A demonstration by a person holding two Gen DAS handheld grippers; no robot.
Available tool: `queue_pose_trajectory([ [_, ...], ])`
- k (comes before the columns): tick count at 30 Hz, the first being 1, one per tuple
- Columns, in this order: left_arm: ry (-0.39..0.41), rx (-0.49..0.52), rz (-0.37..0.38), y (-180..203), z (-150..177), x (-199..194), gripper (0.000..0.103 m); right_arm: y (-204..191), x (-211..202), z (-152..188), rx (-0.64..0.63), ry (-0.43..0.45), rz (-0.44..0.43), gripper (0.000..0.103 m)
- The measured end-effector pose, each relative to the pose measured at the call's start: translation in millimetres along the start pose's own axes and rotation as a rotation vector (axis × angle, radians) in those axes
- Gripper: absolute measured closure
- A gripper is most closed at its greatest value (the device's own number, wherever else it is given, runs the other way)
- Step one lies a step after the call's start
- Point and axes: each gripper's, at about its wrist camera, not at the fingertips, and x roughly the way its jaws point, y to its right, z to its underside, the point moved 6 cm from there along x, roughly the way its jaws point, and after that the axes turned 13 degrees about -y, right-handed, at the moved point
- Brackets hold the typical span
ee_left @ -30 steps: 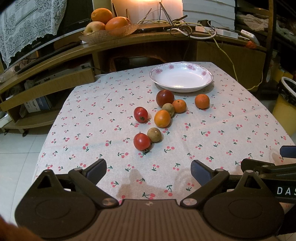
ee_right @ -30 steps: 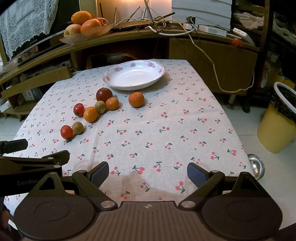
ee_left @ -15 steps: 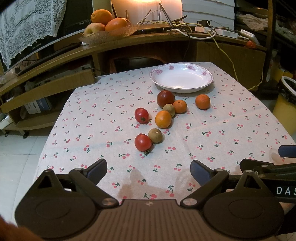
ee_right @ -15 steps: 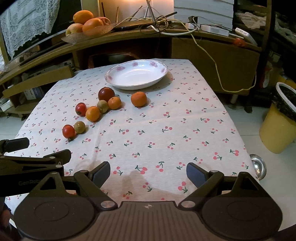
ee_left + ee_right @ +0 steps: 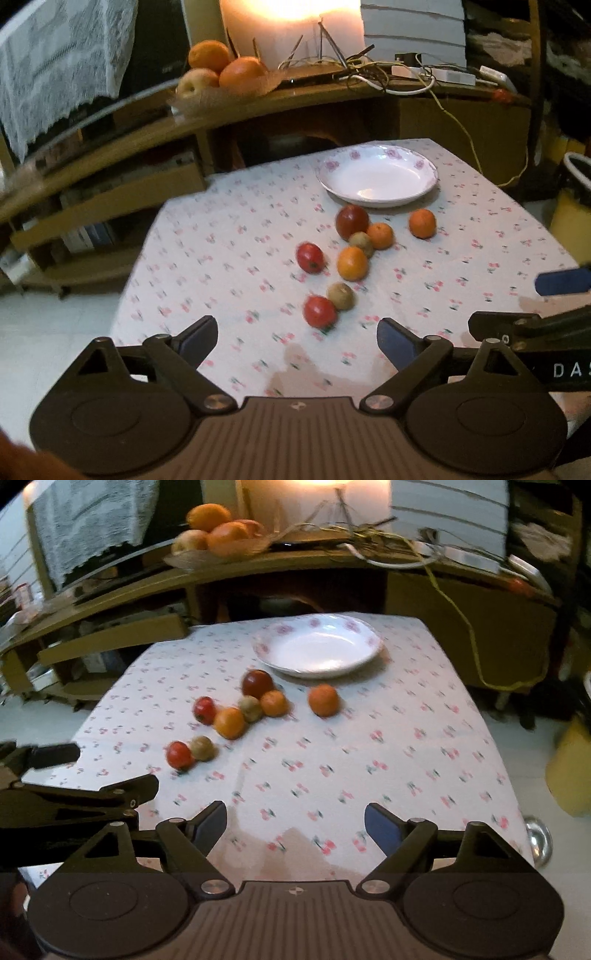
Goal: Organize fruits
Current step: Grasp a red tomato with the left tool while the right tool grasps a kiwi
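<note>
Several fruits lie on the cherry-print tablecloth (image 5: 229,236) in front of a white floral plate (image 5: 377,180) (image 5: 317,648): a dark red apple (image 5: 351,222) (image 5: 257,683), three oranges, one apart at the right (image 5: 422,223) (image 5: 324,700), two brown kiwis, one (image 5: 340,295) beside a red tomato (image 5: 319,311) (image 5: 180,754). My left gripper (image 5: 297,339) hovers open just short of that tomato, nothing between its fingers. My right gripper (image 5: 295,823) hangs over bare cloth nearer the table's front; its jaws are closing with nothing between them.
A wooden shelf unit stands behind the table with a basket of oranges and an apple (image 5: 218,74), cables and a power strip (image 5: 428,74). A yellow bin (image 5: 570,764) stands on the floor at the right. Each gripper shows at the edge of the other's view.
Both views shifted slightly forward toward the fruit and are now blurred. The right gripper's fingers stand a little closer together than before.
</note>
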Motion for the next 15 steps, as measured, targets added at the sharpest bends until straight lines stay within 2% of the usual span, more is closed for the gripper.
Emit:
queue_pose_trajectory([
  [5, -0.018, 0.098, 0.028, -9.2, -7.2, 13.3, 0.005, -13.0, 11.4, -24.9, -0.102, -0.011, -0.079, 0.032],
  [7, -0.025, 0.12, 0.072, -6.5, -10.4, 22.2, 0.006, -16.9, 18.3, -35.0, -0.148, -0.017, -0.094, 0.036],
  [10, -0.029, 0.168, 0.101, 2.5, -15.6, 36.8, 0.011, -19.8, 31.1, -46.5, -0.19, -0.046, -0.131, 0.042],
  [12, -0.04, 0.199, 0.114, 8.7, -17.7, 47.5, 0.029, -20.5, 40.2, -50.7, -0.213, -0.067, -0.15, 0.044],
  [14, -0.067, 0.206, 0.137, 12.0, -19.5, 57.7, 0.042, -20.8, 47.3, -51.4, -0.236, -0.084, -0.172, 0.048],
  [15, -0.073, 0.2, 0.149, 12.7, -20.6, 62.3, 0.044, -21.4, 49.9, -52.1, -0.251, -0.092, -0.181, 0.05],
])
